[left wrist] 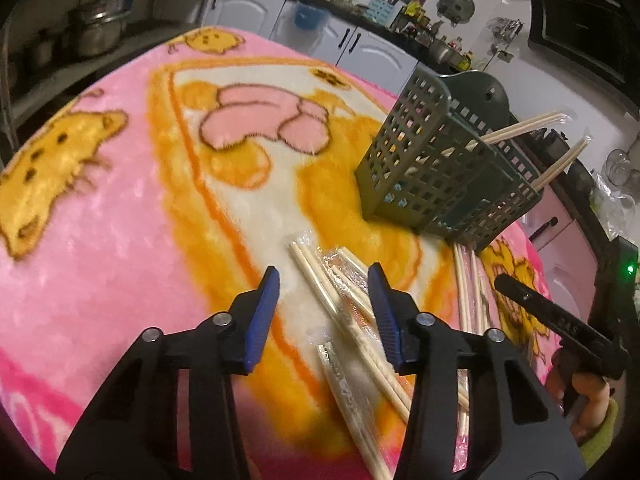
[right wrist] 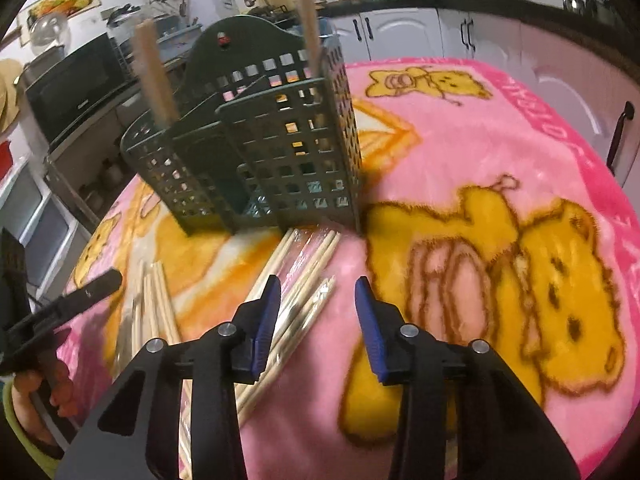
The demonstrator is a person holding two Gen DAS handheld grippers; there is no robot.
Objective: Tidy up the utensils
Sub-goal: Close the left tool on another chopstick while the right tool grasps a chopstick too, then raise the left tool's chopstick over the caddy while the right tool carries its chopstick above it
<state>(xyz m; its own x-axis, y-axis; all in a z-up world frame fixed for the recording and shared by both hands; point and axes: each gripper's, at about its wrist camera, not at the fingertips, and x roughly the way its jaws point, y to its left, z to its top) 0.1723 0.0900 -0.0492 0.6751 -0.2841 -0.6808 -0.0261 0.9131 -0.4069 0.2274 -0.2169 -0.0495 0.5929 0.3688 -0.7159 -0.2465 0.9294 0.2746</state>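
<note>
A dark green lattice utensil holder (left wrist: 436, 168) stands on the pink blanket, with two wrapped chopstick pairs (left wrist: 520, 126) sticking out of it; it also shows in the right wrist view (right wrist: 276, 152). Loose wrapped chopsticks (left wrist: 348, 308) lie on the blanket below the holder. My left gripper (left wrist: 324, 280) is open and empty, its jaws straddling these chopsticks from above. In the right wrist view more chopsticks (right wrist: 304, 280) lie in front of the holder. My right gripper (right wrist: 316, 292) is open and empty, just right of them.
A pink and yellow cartoon blanket (left wrist: 120, 220) covers the table. Another chopstick bundle (left wrist: 470, 288) lies at the holder's foot. The right gripper's body (left wrist: 560, 320) shows at the right of the left view. Kitchen cabinets and counters ring the table.
</note>
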